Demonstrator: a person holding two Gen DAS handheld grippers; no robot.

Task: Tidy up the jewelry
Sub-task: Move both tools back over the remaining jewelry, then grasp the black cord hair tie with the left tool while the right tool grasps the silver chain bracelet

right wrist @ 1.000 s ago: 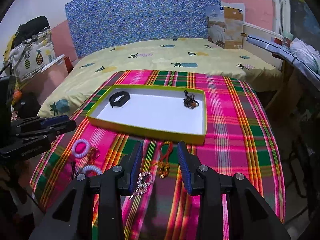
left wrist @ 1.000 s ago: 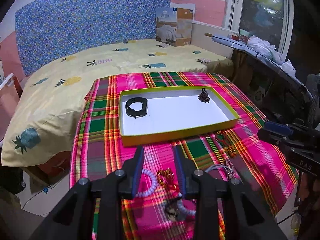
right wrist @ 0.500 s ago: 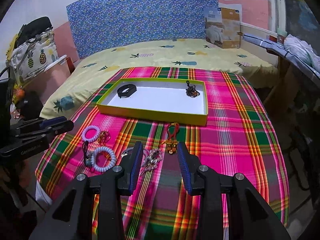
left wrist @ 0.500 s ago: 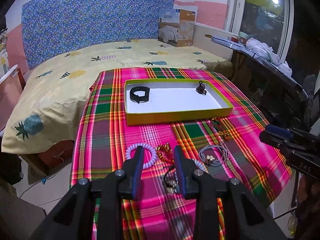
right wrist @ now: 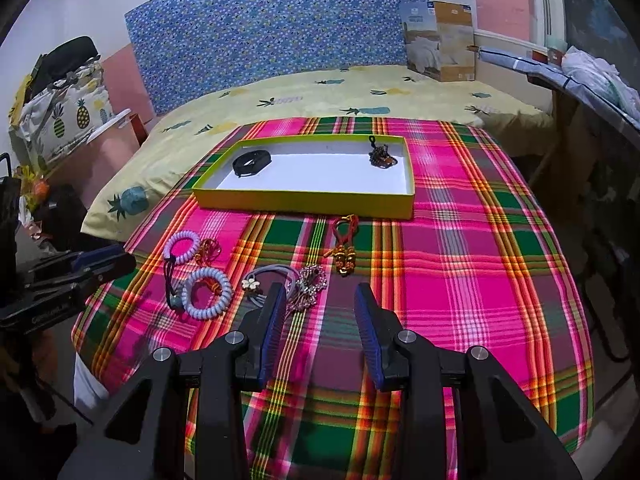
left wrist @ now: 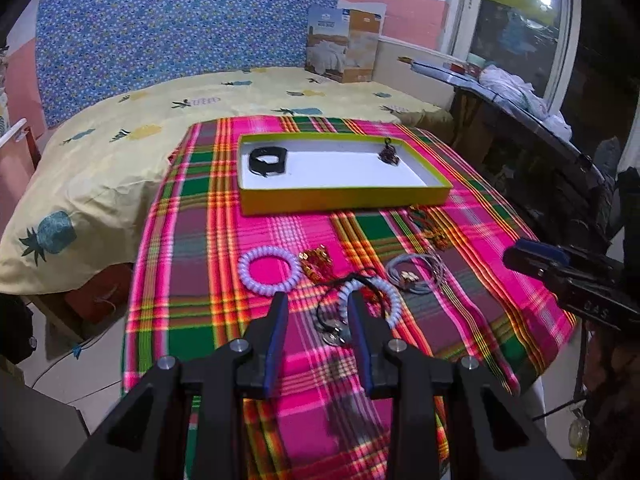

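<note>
A yellow-green tray (left wrist: 344,200) (right wrist: 304,202) lies on the plaid cloth, holding a black band (left wrist: 267,160) (right wrist: 251,162) and a dark beaded charm (left wrist: 390,154) (right wrist: 382,158). Loose jewelry lies in front of it: two lavender spiral bracelets (left wrist: 268,270) (left wrist: 370,300), a black cord with pendants (left wrist: 332,328), grey hair ties (left wrist: 414,276) (right wrist: 260,280) and a red knot with a gold mask (right wrist: 344,248). My left gripper (left wrist: 318,304) hangs open over the nearer spiral and the cord. My right gripper (right wrist: 320,300) is open above bare cloth, beside a rhinestone piece (right wrist: 310,280).
The plaid cloth (right wrist: 480,280) covers a small table at the foot of a bed with a yellow pineapple sheet (left wrist: 120,152). A dark shelf with laundry (left wrist: 520,92) runs along the right. A cardboard box (right wrist: 440,44) stands at the bed's far corner.
Both grippers have drawn back from the tray toward the table's near edge and sunk a little. The loose jewelry, earlier under the fingers, now lies ahead of them.
</note>
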